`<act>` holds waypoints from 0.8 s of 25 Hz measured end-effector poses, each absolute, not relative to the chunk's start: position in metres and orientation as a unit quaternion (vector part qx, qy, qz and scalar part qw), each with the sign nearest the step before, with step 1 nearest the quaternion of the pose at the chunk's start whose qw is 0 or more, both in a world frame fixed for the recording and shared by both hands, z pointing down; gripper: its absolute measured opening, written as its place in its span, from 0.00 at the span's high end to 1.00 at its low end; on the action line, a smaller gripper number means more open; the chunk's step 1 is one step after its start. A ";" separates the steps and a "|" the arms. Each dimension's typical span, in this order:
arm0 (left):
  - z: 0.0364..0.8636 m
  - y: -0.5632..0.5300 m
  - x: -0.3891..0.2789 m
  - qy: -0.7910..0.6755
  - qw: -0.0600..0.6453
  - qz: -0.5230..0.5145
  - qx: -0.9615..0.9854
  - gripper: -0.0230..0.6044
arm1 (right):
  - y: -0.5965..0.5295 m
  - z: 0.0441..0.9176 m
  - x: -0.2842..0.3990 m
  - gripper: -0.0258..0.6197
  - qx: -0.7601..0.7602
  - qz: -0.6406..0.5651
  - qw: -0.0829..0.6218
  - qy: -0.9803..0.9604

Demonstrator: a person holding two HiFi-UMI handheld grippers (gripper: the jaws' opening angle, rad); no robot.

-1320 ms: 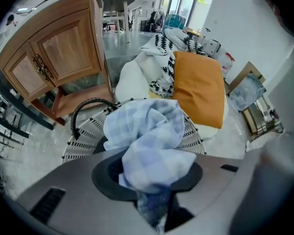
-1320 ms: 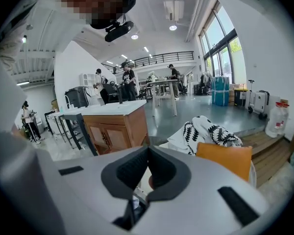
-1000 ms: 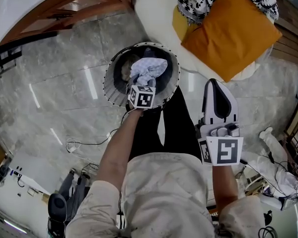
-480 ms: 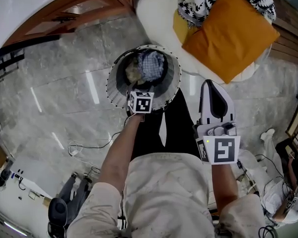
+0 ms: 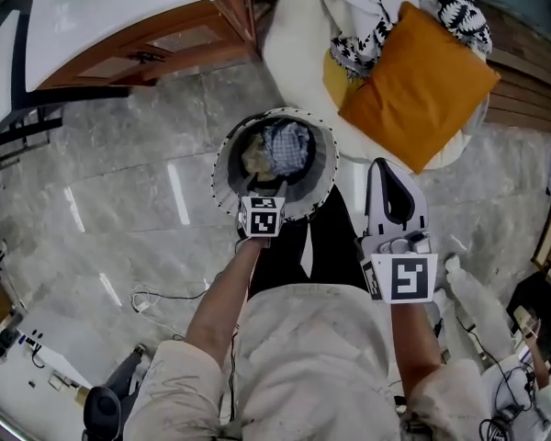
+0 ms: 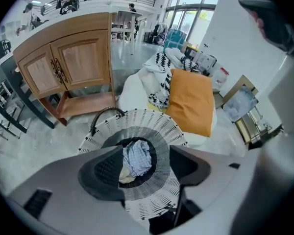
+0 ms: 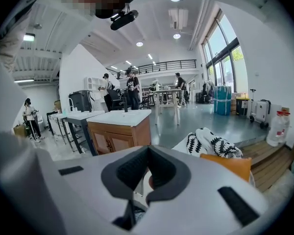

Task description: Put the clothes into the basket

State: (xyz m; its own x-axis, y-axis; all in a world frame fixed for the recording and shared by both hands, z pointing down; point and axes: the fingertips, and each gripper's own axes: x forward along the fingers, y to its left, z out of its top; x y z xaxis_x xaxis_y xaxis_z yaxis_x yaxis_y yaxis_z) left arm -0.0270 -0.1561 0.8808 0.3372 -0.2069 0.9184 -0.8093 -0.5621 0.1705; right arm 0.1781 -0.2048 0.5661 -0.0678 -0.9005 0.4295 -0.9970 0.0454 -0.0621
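A round white-and-black woven basket (image 5: pixel 228 168) stands on the marble floor in front of the person's feet. Inside it lie a blue checked cloth (image 5: pixel 286 147) and a beige cloth (image 5: pixel 254 155). In the left gripper view the same blue cloth (image 6: pixel 137 156) shows far below. My left gripper (image 6: pixel 146 156) hangs above the basket (image 6: pixel 152 120), pointing steeply down, open and empty. Its marker cube (image 5: pixel 262 216) shows over the basket's near rim. My right gripper (image 5: pixel 387 175) hovers to the right of the basket. In its own view the right gripper (image 7: pixel 147 150) is shut, nothing between its pads.
A white beanbag (image 5: pixel 294 49) lies beyond the basket. On it are an orange pillow (image 5: pixel 418 85) and a black-and-white patterned cloth (image 5: pixel 386 7). A wooden cabinet with a white top (image 5: pixel 129 12) stands at the far left. Cables (image 5: pixel 156 294) trail on the floor.
A second ago my left gripper held the blue cloth over the basket. The cloth has since dropped in, and that gripper has risen with open jaws. The right gripper rose slightly.
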 end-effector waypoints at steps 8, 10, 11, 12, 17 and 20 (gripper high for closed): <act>0.795 -0.166 -0.020 -0.354 0.291 0.390 0.799 0.49 | -0.196 0.520 0.164 0.98 0.673 0.142 0.130 -0.714; 0.769 -0.169 -0.019 -0.359 0.279 0.369 0.810 0.49 | -0.195 0.509 0.160 0.98 0.673 0.133 0.128 -0.717; 0.755 -0.172 -0.019 -0.364 0.273 0.356 0.816 0.49 | -0.194 0.504 0.157 0.98 0.672 0.127 0.127 -0.718; 0.741 -0.175 -0.019 -0.369 0.266 0.343 0.822 0.49 | -0.194 0.498 0.155 0.98 0.671 0.122 0.125 -0.720; 0.662 -0.194 -0.023 -0.392 0.205 0.285 0.851 0.50 | -0.197 0.467 0.148 0.98 0.673 0.098 0.105 -0.725; 0.607 -0.210 -0.029 -0.409 0.152 0.250 0.864 0.50 | -0.201 0.444 0.142 0.98 0.676 0.085 0.089 -0.726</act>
State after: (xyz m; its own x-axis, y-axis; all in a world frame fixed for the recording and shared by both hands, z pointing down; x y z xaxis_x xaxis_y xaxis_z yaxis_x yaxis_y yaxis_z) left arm -0.0292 -0.2101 0.6065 0.5398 -0.6315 0.5567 -0.7838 -0.6183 0.0586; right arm 0.1418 -0.2014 0.4439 -0.0697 -0.9672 0.2443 -0.9975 0.0711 -0.0033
